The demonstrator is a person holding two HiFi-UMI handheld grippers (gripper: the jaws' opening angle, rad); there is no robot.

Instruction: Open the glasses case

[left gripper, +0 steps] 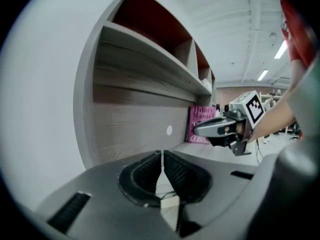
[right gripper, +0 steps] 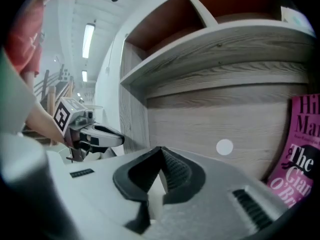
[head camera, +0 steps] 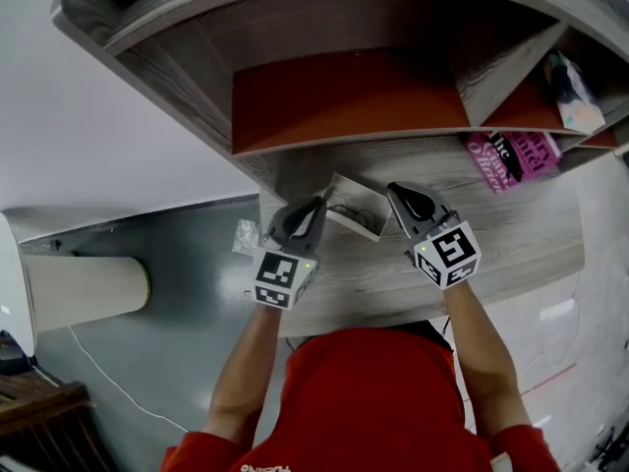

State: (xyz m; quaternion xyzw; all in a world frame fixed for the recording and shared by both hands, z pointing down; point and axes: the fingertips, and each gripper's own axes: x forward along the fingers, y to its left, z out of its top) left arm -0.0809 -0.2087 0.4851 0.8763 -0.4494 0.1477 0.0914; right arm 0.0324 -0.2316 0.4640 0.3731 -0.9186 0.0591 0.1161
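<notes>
In the head view the white glasses case [head camera: 356, 205] is between my two grippers, above the wooden desk [head camera: 511, 244], and its lid looks raised. My left gripper [head camera: 318, 206] is at the case's left end. Its jaws meet at the tips, with a white edge of the case [left gripper: 169, 202] in the gap lower down. My right gripper [head camera: 393, 193] is at the case's right end, shut on a white wedge of the case [right gripper: 159, 186]. Each gripper view shows the other gripper: the right gripper [left gripper: 197, 130] and the left gripper [right gripper: 120, 139]. Most of the case is hidden there.
A shelf unit with red-brown back panels [head camera: 344, 96] rises behind the desk. Pink books [head camera: 511, 155] lean at the right, also seen as pink books [right gripper: 300, 154]. A beige cylinder [head camera: 88, 288] and a thin cable lie on the grey floor at the left.
</notes>
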